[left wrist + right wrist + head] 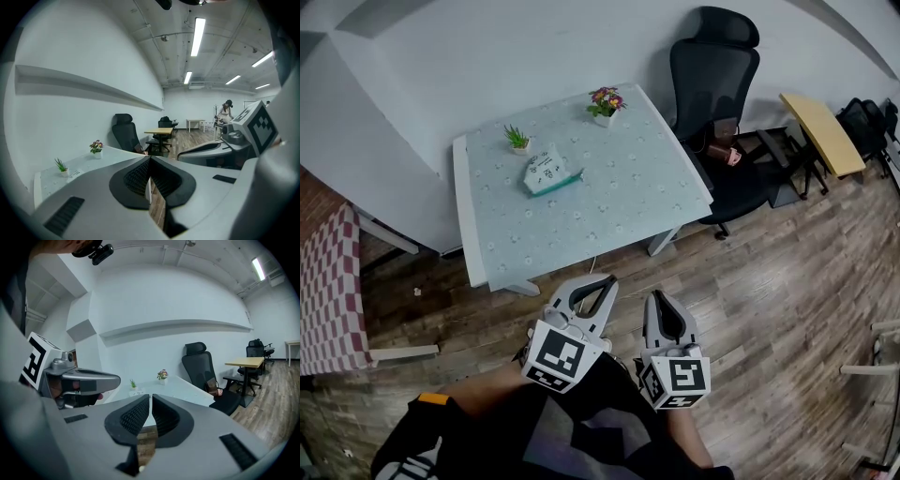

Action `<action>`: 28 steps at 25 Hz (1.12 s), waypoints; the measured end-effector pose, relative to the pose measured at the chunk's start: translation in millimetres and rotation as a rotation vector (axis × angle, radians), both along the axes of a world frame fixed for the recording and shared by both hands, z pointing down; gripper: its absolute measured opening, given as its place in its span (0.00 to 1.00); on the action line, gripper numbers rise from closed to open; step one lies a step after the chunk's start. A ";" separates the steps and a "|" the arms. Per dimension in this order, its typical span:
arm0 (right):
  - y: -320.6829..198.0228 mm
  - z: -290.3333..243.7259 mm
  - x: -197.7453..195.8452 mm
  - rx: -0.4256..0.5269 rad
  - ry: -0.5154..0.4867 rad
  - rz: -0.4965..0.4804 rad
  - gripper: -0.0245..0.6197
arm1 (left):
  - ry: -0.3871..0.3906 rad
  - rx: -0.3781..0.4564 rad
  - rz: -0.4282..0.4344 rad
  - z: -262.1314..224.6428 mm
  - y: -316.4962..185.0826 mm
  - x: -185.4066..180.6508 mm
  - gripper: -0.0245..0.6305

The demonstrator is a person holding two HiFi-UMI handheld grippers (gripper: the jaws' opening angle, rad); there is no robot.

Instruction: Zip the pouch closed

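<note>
Pouch (549,172): white with a teal edge, lying flat on the table (628,211), toward 11 o'clock from both grippers and well apart from them. Whether its zip is open is too small to tell.
Neighbours: a small green plant (518,141) at the pouch's 11 o'clock and a flower pot (604,103) at its 1 o'clock, neither touching it. An office chair (712,75) stands at the table's 2 o'clock.
Left gripper (605,281): held low in front of the person, over the wooden floor. Its jaws are pressed together, with nothing between them.
Right gripper (661,298): just beside the left one, at its 3 o'clock. Its jaws meet at the tips and hold nothing.
Step in hand (judged): the approach; zipping has not begun.
Doing it well (judged): come close to the table edge before reaching, and part both pairs of jaws on the way. One gripper should pin the pouch at the end where the zip begins. The other should pinch the slider tab and draw it steadily along the zip line, low and parallel to the table. An unpinned pouch would probably slide on the smooth cloth.
</note>
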State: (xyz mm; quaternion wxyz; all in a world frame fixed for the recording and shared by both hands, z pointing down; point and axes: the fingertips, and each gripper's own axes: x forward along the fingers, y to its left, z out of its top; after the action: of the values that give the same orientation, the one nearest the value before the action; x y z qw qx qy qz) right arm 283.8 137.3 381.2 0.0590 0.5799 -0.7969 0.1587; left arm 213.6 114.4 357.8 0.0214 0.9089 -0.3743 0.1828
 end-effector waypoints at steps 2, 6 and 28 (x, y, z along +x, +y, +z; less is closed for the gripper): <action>-4.1 3.4 -0.5 -0.006 -0.001 -0.005 0.06 | 0.000 -0.006 -0.002 3.2 -5.1 1.0 0.05; -16.9 12.9 2.5 -0.031 0.013 0.001 0.06 | 0.009 -0.029 0.006 13.1 -19.2 4.6 0.05; -240.6 15.7 -25.4 -0.134 0.236 -0.131 0.06 | 0.109 -0.117 -0.099 36.5 -243.3 -31.8 0.05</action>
State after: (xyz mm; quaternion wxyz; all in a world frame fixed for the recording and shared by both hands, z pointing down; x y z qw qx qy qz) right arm 258.5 -103.3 396.8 0.2012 0.5361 -0.8081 0.1382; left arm 181.8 -128.9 394.4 0.1039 0.8950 -0.4059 0.1532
